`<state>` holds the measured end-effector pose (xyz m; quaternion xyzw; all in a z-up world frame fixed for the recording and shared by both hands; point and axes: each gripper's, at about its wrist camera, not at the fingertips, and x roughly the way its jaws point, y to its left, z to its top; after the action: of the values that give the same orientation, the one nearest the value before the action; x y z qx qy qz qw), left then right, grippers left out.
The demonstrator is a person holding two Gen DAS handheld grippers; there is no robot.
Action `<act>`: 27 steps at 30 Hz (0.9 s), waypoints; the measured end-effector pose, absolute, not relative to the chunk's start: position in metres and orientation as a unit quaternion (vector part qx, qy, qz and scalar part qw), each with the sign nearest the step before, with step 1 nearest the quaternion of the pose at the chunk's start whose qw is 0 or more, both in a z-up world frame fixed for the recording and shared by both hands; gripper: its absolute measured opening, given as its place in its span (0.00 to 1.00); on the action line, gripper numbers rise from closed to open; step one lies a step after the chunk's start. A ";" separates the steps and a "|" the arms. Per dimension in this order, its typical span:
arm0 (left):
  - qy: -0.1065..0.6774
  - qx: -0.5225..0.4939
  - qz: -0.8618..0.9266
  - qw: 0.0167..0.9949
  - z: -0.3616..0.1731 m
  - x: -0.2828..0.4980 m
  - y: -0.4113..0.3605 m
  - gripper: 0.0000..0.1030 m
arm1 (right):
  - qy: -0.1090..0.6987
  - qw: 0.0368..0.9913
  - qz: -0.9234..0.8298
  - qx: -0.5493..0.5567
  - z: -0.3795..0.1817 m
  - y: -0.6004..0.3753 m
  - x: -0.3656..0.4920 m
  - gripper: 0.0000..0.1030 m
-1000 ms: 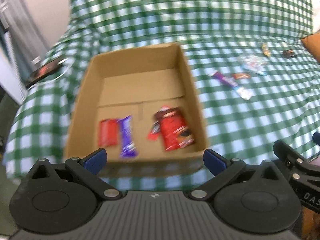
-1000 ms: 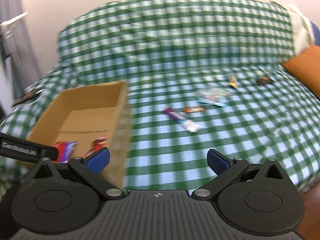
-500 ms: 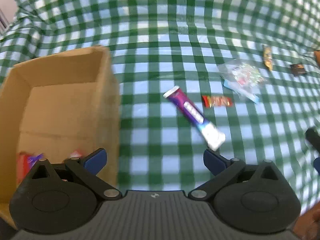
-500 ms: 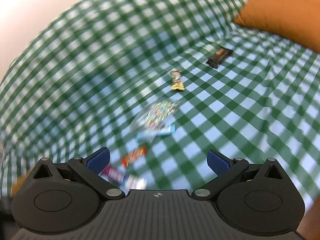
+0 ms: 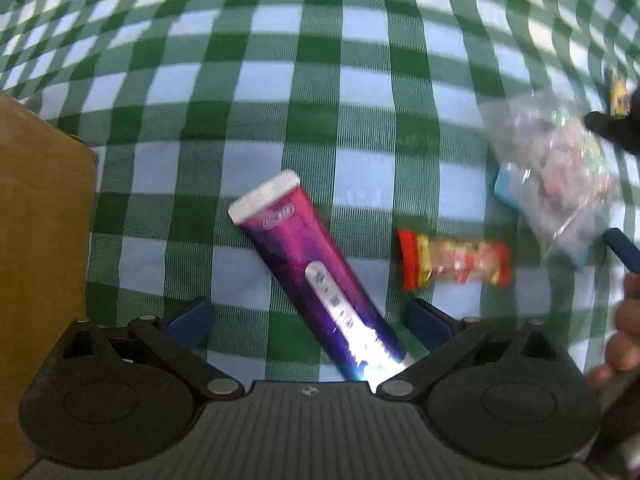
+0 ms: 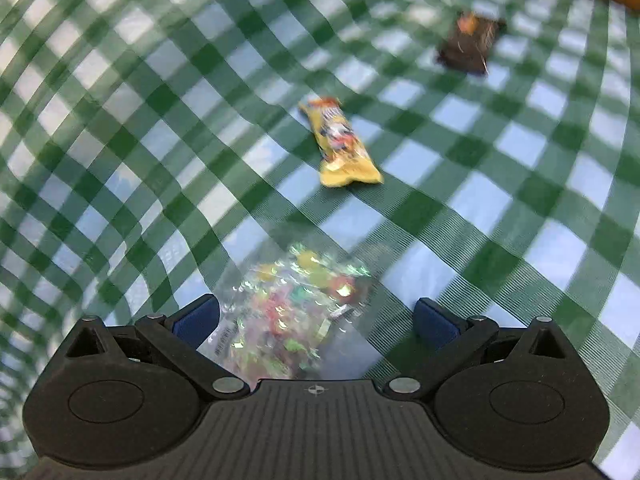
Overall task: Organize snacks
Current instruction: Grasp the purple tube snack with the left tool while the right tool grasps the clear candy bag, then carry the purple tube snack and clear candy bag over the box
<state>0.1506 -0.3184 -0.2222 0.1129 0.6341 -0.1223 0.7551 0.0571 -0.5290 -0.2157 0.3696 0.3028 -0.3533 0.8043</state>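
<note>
Cardboard box (image 5: 40, 240) has slid to our far left as our left gripper (image 5: 308, 316), wide open, straddles the purple bar (image 5: 316, 276), and our right gripper (image 6: 316, 316), equally wide, drops over the candy bag (image 6: 292, 312), both pickups imminent.

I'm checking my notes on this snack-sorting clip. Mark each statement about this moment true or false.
1. The left gripper is open, straddling the purple packet. True.
2. The right gripper is shut on the yellow snack bar. False: it is open, and the bar lies on the checked cloth beyond it.
3. The clear candy bag lies between the right gripper's fingers. True.
4. The red-and-yellow wrapper is in the cardboard box. False: it lies on the cloth, right of the purple packet.
</note>
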 end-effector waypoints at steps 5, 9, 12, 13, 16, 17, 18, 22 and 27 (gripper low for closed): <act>0.637 0.113 -0.112 0.754 -0.221 0.149 -0.316 0.99 | 0.323 0.832 -0.355 0.280 -0.221 -0.497 0.071 0.94; 0.612 0.095 -0.105 0.778 -0.203 0.141 -0.301 0.27 | 0.314 0.843 -0.357 0.250 -0.206 -0.482 0.064 0.23; 0.615 0.085 -0.124 0.774 -0.195 0.141 -0.291 0.24 | 0.306 0.850 -0.344 0.257 -0.194 -0.480 0.054 0.12; 0.615 0.081 -0.130 0.773 -0.192 0.140 -0.287 0.23 | 0.302 0.852 -0.343 0.256 -0.191 -0.479 0.051 0.09; 0.597 0.080 -0.149 0.784 -0.173 0.135 -0.271 0.23 | 0.288 0.864 -0.340 0.236 -0.176 -0.475 0.039 0.09; 0.588 0.082 -0.156 0.789 -0.166 0.130 -0.265 0.23 | 0.282 0.869 -0.336 0.227 -0.169 -0.471 0.033 0.09; 0.579 0.083 -0.166 0.794 -0.158 0.126 -0.260 0.23 | 0.277 0.875 -0.332 0.218 -0.163 -0.468 0.026 0.09; 0.562 0.078 -0.189 0.802 -0.131 0.098 -0.246 0.23 | 0.259 0.889 -0.329 0.184 -0.134 -0.454 -0.002 0.09; 0.533 0.081 -0.219 0.813 -0.086 0.062 -0.213 0.24 | 0.232 0.903 -0.325 0.159 -0.091 -0.430 -0.048 0.09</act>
<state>0.0622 -0.2126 -0.0859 0.0810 0.5328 -0.2188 0.8134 -0.0476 -0.4304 -0.0911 0.1590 0.2321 -0.3253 0.9028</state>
